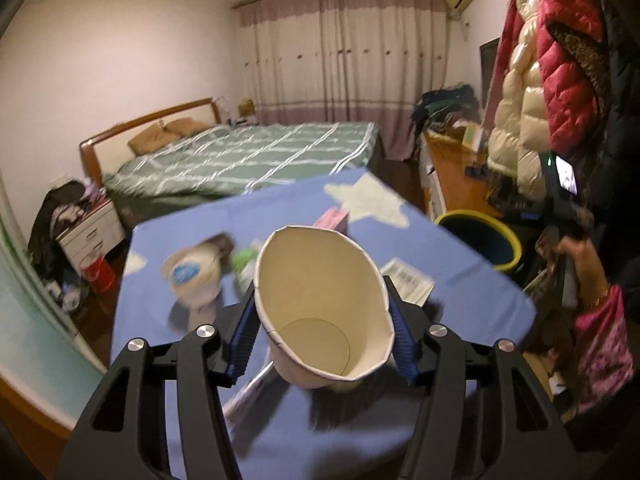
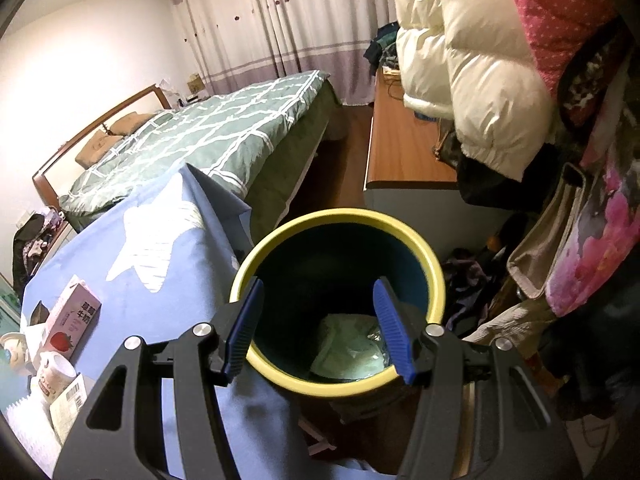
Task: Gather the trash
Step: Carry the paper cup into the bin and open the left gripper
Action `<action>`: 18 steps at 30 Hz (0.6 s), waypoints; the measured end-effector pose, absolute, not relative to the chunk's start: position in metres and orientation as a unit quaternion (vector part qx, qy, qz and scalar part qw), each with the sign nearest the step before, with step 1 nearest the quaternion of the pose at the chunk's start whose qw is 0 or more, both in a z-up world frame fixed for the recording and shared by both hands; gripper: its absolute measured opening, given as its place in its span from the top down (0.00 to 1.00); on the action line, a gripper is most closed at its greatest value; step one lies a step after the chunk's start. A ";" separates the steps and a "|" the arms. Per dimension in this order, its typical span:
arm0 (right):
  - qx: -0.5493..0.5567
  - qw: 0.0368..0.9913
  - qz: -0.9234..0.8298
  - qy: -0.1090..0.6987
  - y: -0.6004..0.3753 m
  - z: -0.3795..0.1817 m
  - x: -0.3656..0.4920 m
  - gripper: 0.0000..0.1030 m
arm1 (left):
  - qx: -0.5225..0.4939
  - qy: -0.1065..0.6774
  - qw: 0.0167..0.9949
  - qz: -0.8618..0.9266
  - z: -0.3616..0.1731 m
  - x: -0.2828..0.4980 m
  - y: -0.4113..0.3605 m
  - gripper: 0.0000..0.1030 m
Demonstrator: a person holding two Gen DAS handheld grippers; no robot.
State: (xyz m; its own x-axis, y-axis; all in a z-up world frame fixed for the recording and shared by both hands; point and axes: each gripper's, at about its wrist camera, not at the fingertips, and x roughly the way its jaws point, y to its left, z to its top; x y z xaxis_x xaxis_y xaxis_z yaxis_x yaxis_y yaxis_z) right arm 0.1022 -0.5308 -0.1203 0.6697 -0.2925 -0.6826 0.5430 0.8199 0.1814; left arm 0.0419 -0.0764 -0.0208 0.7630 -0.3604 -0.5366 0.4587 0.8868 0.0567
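Observation:
My left gripper (image 1: pixel 320 288) is shut on a white paper cup (image 1: pixel 320 304), squeezed oval between the blue pads, mouth facing me, held above the blue star-print tablecloth (image 1: pixel 460 264). On the cloth lie a pink milk carton (image 1: pixel 332 218) (image 2: pixel 70 320), a blurred white and blue wrapper (image 1: pixel 194 276), a green scrap (image 1: pixel 244 260) and a printed paper slip (image 1: pixel 408 280). My right gripper (image 2: pixel 319 284) hangs open over the yellow-rimmed dark bin (image 2: pixel 340 216) (image 1: pixel 472 215), nothing between its fingers. Pale green trash (image 2: pixel 348 344) lies in the bin's bottom.
A small printed cup (image 2: pixel 54 372) and a paper bag (image 2: pixel 68 408) sit near the table's near corner. A person's hand (image 1: pixel 576 256) shows at the right. Behind stand a green-quilted bed (image 1: pixel 248 156), a wooden desk (image 2: pixel 404 152) and hanging puffy coats (image 2: pixel 460 60).

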 end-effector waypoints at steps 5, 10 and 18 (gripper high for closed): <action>0.174 0.895 -0.248 0.328 -0.540 -0.118 0.085 0.47 | 0.093 0.270 0.918 -0.276 -0.010 0.070 -0.141 0.44; 0.164 0.893 -0.261 0.327 -0.553 -0.121 0.066 0.47 | 0.098 0.293 0.889 -0.339 -0.014 0.094 -0.227 0.44; 0.176 0.889 -0.260 0.332 -0.577 -0.138 0.047 0.47 | 0.105 0.327 0.859 -0.380 -0.043 0.127 -0.357 0.44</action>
State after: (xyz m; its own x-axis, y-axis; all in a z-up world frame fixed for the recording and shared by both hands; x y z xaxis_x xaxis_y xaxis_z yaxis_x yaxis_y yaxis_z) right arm 0.0472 -0.5767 -0.1377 0.6438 -0.3462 -0.6824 0.5797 0.8027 0.1397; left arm 0.1267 -0.3575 -0.0426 0.4982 -0.5838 -0.6411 0.7206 0.6900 -0.0682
